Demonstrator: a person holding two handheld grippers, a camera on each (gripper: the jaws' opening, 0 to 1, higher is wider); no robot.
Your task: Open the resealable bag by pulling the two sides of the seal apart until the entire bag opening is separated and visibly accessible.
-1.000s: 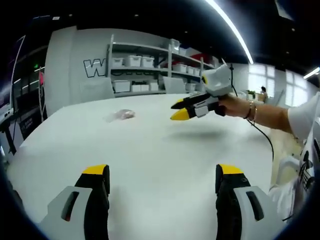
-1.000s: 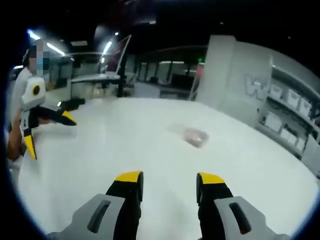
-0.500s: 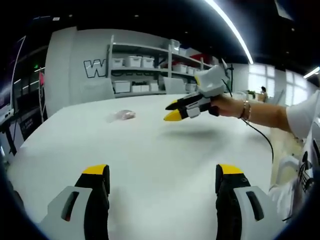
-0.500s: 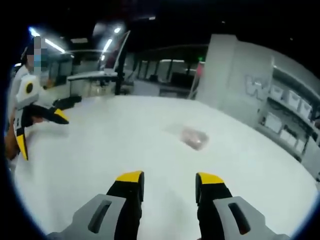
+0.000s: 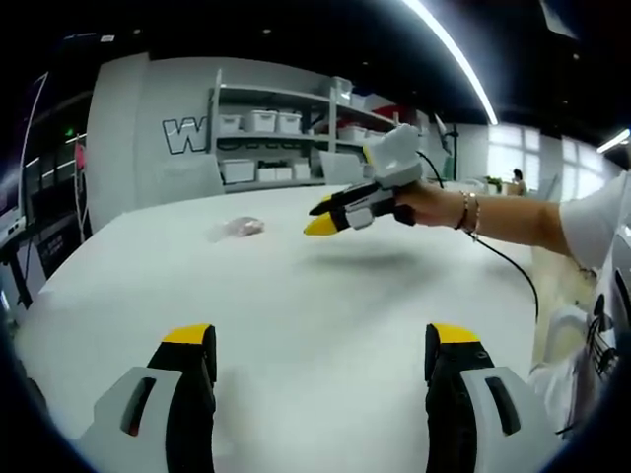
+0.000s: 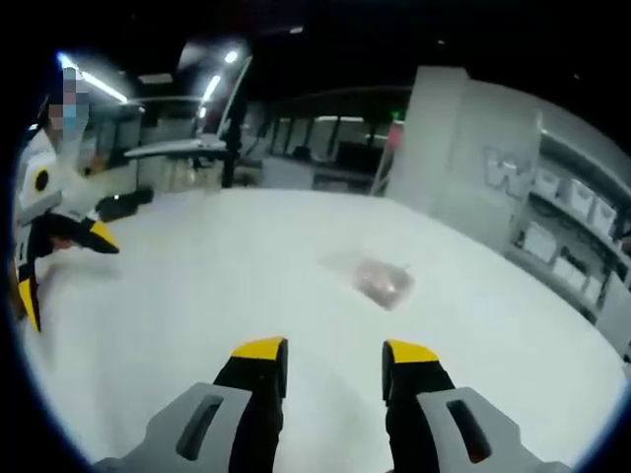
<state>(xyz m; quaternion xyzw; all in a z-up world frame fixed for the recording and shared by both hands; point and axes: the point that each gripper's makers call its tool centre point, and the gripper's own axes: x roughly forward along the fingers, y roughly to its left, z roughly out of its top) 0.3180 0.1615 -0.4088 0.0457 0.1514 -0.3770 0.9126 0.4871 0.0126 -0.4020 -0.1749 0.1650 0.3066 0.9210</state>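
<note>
Left gripper (image 5: 320,340) low over the white table (image 5: 325,296), jaws spread wide, nothing between them. Right gripper (image 6: 322,357) has moved further out across the table toward the bag since a second ago — its jaws parted, narrower than the left's, empty. One resealable bag (image 6: 383,281) lies flat on the tabletop ahead, well apart from both grippers, with something pinkish inside. Two grippers, one bag. Beyond: shelving (image 5: 286,133) with white bins.
</note>
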